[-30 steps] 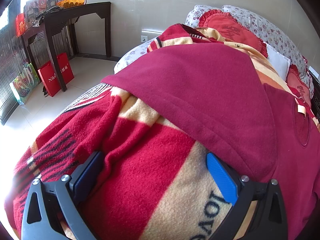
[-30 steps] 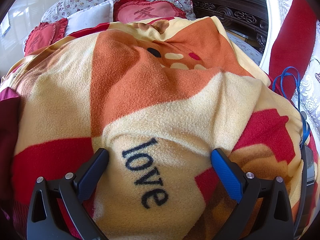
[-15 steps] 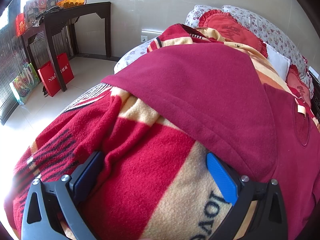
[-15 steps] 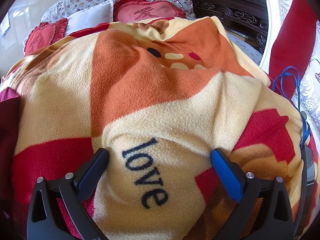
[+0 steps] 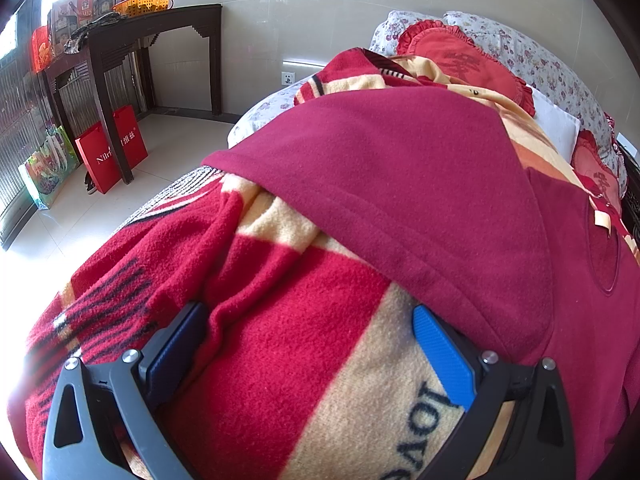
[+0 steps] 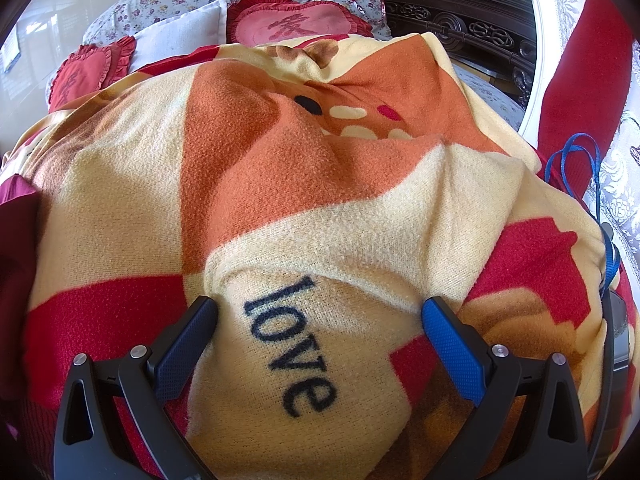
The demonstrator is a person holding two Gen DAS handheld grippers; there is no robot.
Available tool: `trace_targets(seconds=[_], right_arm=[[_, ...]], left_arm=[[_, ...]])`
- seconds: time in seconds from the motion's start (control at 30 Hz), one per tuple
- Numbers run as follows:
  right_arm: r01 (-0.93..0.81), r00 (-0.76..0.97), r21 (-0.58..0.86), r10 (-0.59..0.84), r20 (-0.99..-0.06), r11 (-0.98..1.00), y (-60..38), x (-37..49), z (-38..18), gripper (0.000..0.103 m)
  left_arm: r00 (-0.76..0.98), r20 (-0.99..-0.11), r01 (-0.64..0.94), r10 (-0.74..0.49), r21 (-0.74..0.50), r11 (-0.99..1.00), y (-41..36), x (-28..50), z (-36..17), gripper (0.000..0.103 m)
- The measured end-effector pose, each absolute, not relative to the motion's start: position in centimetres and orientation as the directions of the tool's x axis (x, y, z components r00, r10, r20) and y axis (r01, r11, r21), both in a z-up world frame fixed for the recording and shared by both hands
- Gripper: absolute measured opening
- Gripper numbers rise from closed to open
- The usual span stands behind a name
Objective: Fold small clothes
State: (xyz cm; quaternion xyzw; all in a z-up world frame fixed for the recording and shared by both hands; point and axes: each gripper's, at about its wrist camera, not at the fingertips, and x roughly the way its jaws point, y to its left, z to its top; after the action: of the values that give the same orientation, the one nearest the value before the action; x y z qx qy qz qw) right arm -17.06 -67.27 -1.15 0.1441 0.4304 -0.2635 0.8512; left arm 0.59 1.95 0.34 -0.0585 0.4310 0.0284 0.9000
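Left claw (image 5: 310, 340): fingers spread wide, nothing between them but the fleece blanket (image 5: 280, 320) they rest low over. Its right fingertip (image 5: 438, 350) sits at the near hem of a dark red garment (image 5: 400, 184); whether it touches the cloth, cannot tell.

Garment lies spread flat on the blanket, hem running from near right up to far left. A small cream tag (image 5: 602, 218) shows on it at far right.

Right claw (image 6: 320, 326): fingers also spread wide, holding nothing, low over the blanket (image 6: 280, 168) on either side of the printed word "love" (image 6: 290, 344). An edge of the garment (image 6: 16, 232) shows at the left margin, well apart from this claw.

Farther out, left view: red heart cushion (image 5: 460, 60), floral pillow (image 5: 540, 64), white pillow (image 5: 556, 124) at the far end of the bed. Off the bed to the left, a dark wooden table (image 5: 160, 28) with a yellow basket (image 5: 142, 2) on top, a red paper bag (image 5: 110, 152) leaning at its leg.

Right view: blue strap (image 6: 596, 184) at the right edge of the blanket, carved dark headboard (image 6: 460, 28) at far right.
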Motion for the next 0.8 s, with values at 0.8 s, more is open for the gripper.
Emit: trace_targets(seconds=[0.8], right_arm=[[0.573,0.491,0.018,-0.325,-0.808,0.820,-67.27,-17.07,-1.14,0.087]], left_arm=[[0.629,-0.777,-0.101,0.001,-0.080,0.992,1.89,0.59,0.34,0.103]])
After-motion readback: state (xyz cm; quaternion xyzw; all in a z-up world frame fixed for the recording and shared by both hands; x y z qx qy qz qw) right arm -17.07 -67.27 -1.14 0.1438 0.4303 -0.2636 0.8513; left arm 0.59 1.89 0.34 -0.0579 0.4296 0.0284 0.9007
